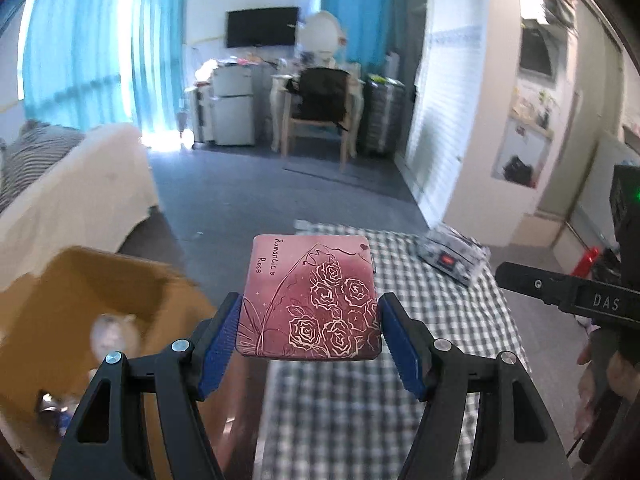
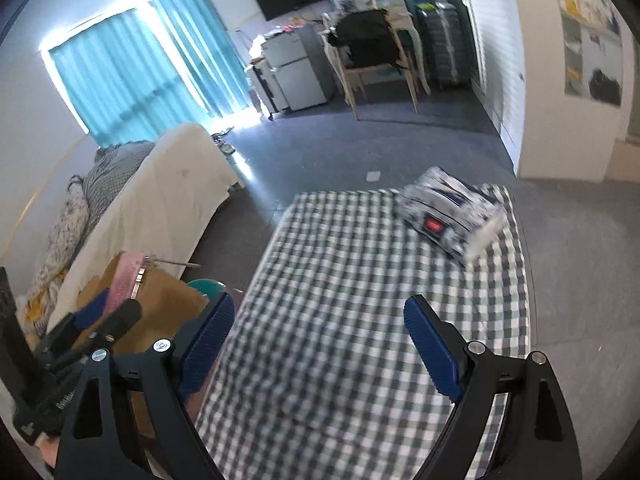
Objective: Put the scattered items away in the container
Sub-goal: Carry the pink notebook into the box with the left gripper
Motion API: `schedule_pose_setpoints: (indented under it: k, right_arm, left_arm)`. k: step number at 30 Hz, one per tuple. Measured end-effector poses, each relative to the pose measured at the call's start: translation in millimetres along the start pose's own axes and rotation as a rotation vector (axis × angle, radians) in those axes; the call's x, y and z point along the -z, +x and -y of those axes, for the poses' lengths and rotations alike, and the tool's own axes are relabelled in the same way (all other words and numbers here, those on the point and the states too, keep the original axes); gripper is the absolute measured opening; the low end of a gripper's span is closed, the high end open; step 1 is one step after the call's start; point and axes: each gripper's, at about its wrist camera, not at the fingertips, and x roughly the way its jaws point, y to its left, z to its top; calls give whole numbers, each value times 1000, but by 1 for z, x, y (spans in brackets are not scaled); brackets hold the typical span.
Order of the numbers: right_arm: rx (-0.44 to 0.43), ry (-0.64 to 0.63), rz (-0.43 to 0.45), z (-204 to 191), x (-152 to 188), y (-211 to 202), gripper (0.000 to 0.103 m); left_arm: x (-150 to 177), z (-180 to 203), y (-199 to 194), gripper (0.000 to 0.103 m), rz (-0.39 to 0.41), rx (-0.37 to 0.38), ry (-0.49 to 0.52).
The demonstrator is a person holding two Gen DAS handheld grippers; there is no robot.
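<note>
My left gripper (image 1: 310, 328) is shut on a flat pink case with gold roses (image 1: 308, 296), held level above the left edge of the checkered cloth (image 1: 360, 400). The open cardboard box (image 1: 80, 300) lies low to its left, with several small items inside. From the right wrist view the same pink case (image 2: 126, 280) shows edge-on over the box (image 2: 168, 300), with the left gripper's (image 2: 102, 308) fingers on it. My right gripper (image 2: 320, 336) stands open over the cloth (image 2: 360, 280) with nothing between its fingers. A blue-and-white patterned pack (image 2: 448, 212) lies at the cloth's far right corner.
A cream-covered sofa (image 1: 68, 192) stands behind the box at the left. Grey carpet (image 1: 260, 184) stretches to a wooden chair (image 1: 320, 112) and a desk at the far wall. A white wall corner (image 1: 480, 140) rises at the right.
</note>
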Motion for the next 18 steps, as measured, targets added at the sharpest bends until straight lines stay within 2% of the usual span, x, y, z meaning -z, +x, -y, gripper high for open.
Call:
schedule_pose_setpoints:
  k: [9,15,18]
  right_arm:
    - [-5,-107,7,-68,1,1,87]
    - [27,-172,2,-86,0,14,87]
    - [91,-205,2,-76,-5,24,87]
  left_arm:
    - [9,-94,-55,70,45,-159,-123]
    - [24,-149,-50,70,7,-271,-214]
    - [34,-167,-43,70,-15,-300,-250]
